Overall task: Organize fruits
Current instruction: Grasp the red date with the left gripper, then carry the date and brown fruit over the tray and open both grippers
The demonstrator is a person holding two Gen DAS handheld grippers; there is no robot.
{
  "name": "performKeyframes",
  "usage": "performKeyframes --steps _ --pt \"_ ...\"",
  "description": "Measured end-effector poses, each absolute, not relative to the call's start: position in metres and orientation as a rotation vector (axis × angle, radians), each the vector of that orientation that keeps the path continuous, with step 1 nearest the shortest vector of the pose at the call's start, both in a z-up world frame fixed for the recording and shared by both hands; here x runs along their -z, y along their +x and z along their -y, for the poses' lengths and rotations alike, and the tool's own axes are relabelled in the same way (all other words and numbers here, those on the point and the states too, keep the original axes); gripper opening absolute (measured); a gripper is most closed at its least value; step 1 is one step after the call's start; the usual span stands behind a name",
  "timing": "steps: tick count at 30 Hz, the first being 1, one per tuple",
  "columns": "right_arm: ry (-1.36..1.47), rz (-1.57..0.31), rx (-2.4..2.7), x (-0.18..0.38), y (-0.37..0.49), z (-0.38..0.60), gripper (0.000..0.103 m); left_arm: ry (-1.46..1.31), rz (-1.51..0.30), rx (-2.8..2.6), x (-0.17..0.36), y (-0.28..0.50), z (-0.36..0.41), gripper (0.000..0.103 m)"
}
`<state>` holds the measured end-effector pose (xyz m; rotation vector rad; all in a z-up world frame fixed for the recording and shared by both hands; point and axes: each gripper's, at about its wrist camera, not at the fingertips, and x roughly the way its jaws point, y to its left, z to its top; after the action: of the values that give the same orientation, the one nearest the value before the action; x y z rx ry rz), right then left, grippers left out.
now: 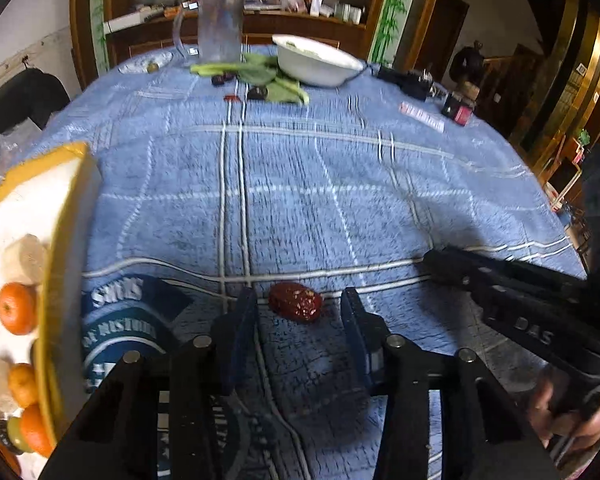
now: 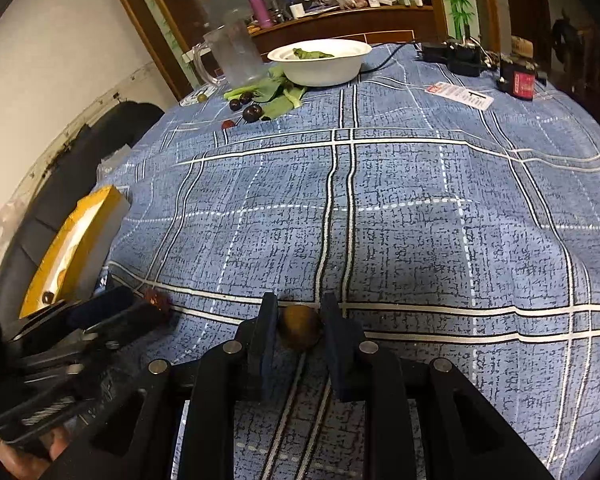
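A wrinkled red date (image 1: 296, 307) lies on the blue checked tablecloth (image 1: 320, 200). My left gripper (image 1: 298, 312) straddles it, with cloth showing between the date and each finger, so it is open. The date (image 2: 156, 298) also shows at the tips of the left gripper (image 2: 112, 312) in the right wrist view. My right gripper (image 2: 300, 324) is shut on a small round brown fruit (image 2: 300, 332) just above the cloth. A yellow-rimmed white plate (image 1: 56, 280) at the left holds tangerines (image 1: 17, 308) and pale chunks. The right gripper (image 1: 520, 300) enters the left wrist view from the right.
At the far side stand a white bowl (image 1: 316, 65) with greens, a clear glass mug (image 1: 219, 28), leafy greens (image 1: 268, 76) and dark plums (image 2: 252, 112). A black charger (image 1: 410, 80) and a red-and-black box (image 2: 518, 82) sit at the far right.
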<state>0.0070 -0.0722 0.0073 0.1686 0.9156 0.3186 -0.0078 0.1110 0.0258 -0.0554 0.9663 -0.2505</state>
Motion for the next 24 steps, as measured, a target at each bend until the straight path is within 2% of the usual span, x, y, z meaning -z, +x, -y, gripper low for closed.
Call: performKeyframes --steps 1,2,9,17,24 --pt "0.156 -0.914 -0.316 -0.007 0.006 0.07 0.024 -0.051 -0.957 0.247 -0.024 -0.008 -0.111 0.035" --pt "0.141 -0.912 -0.313 -0.008 0.005 0.068 0.024 -0.043 -0.944 0.245 -0.024 -0.01 -0.11 0.028" --pt "0.116 -0.904 -0.307 -0.008 0.003 0.065 0.022 -0.082 -0.918 0.223 -0.027 -0.014 -0.117 0.028" --pt "0.306 -0.869 -0.38 -0.014 0.004 0.086 0.022 -0.17 -0.836 0.213 -0.063 -0.044 -0.144 0.028" --pt "0.441 -0.866 -0.448 -0.02 -0.003 0.09 0.022 -0.221 -0.763 0.106 -0.093 -0.079 -0.201 0.028"
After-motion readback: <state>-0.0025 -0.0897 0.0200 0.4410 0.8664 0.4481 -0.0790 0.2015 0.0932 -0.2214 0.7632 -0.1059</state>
